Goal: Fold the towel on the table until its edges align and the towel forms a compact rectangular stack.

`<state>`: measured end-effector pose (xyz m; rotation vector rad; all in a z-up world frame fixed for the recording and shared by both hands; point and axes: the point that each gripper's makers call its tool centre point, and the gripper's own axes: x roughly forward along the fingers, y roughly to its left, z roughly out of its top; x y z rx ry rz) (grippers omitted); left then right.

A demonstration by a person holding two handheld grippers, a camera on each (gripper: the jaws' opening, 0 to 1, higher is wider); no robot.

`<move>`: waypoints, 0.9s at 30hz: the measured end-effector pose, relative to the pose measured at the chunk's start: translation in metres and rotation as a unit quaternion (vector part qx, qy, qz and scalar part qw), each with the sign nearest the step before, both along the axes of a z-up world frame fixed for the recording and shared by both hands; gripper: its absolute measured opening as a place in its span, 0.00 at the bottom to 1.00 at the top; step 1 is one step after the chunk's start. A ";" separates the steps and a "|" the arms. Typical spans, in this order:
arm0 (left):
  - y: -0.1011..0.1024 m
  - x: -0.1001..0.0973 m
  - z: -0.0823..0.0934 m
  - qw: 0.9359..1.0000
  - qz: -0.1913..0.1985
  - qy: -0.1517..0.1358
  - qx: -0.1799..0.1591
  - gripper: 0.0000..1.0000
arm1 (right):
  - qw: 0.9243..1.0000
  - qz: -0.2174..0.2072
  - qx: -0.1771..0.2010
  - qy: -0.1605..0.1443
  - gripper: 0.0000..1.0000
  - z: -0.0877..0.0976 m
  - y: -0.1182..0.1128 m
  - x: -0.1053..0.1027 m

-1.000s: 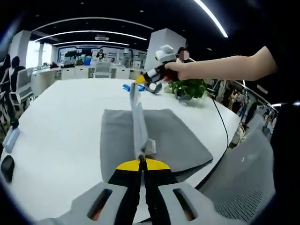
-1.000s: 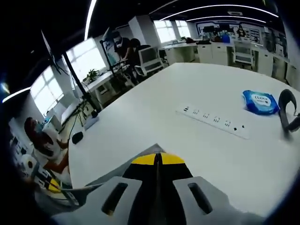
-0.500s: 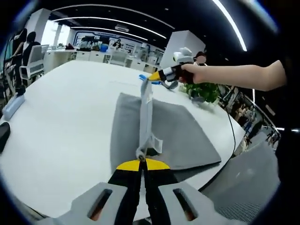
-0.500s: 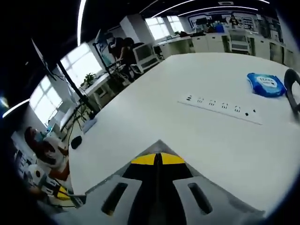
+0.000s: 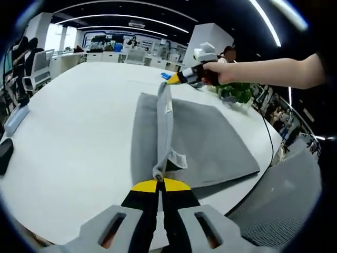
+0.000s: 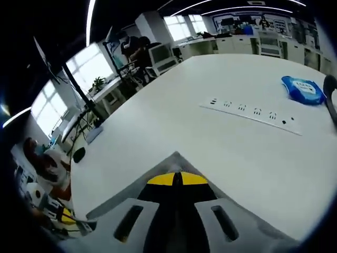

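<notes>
A grey towel [image 5: 205, 142] lies on the white table [image 5: 79, 126], with one edge lifted into a taut strip [image 5: 165, 126] between the two grippers. My left gripper [image 5: 159, 183] is shut on the near corner of that edge. In the left gripper view, my right gripper [image 5: 169, 81] comes in from the right in a person's hand, shut on the far corner. In the right gripper view, my right gripper [image 6: 177, 181] shows closed jaws with grey towel [image 6: 174, 158] peeking out at the tips.
A white power strip [image 6: 253, 115] and a blue wipes pack [image 6: 304, 89] lie on the table past the right gripper. A potted plant [image 5: 237, 93] stands near the far right edge. A dark phone [image 5: 4, 154] and a small white object [image 5: 16, 119] lie at the left. A mesh chair [image 5: 279, 211] stands by the table.
Both grippers have carried the lifted towel edge lower and further across the lying towel. The right gripper has come down nearer the table.
</notes>
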<state>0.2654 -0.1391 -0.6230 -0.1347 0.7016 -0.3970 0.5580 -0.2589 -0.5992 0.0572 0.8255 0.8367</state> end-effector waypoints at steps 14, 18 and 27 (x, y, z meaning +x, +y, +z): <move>0.004 0.000 0.009 1.000 0.010 -0.025 -0.014 0.02 | 0.999 0.032 -0.016 -0.028 0.08 -0.007 0.004 -0.006; 0.006 0.002 0.013 0.999 0.003 -0.034 0.000 0.07 | 0.999 0.029 -0.016 -0.030 0.12 -0.008 -0.002 -0.005; 0.003 0.011 0.030 0.999 0.001 -0.053 0.006 0.14 | 0.998 0.028 -0.035 -0.045 0.13 -0.004 -0.026 -0.011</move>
